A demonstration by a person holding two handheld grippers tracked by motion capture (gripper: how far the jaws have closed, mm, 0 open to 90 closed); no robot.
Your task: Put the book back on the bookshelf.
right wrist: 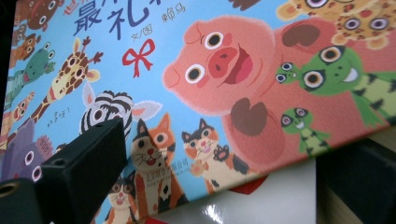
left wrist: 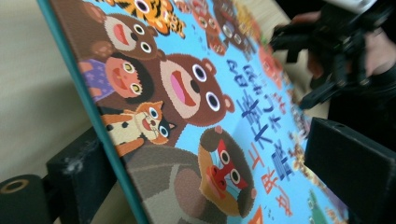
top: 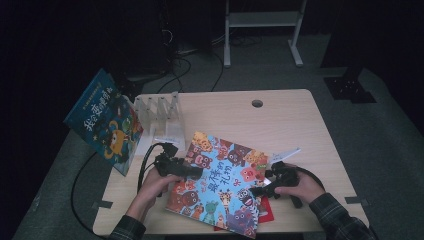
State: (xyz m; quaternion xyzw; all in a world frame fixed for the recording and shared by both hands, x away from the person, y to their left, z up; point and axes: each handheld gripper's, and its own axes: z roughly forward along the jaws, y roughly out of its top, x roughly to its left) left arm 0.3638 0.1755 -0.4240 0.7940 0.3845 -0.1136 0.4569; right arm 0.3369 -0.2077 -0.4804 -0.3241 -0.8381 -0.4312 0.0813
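The picture book [top: 222, 181], its left edge pinched in the left gripper [top: 192, 171], lay tilted on the table [top: 280, 120] atop a red book [top: 265, 212]; the right gripper [top: 264, 189] stood open over its right edge. Beyond it, the rack [top: 159, 111] waited unfilled.

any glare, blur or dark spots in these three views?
High view: room black beyond the lit table, picture soft and grainy. Left gripper view: picture book cover sharp at centre, the near fingers and the far gripper blurred. Right gripper view: white glare on the glossy sheet under the book, near fingers out of focus.
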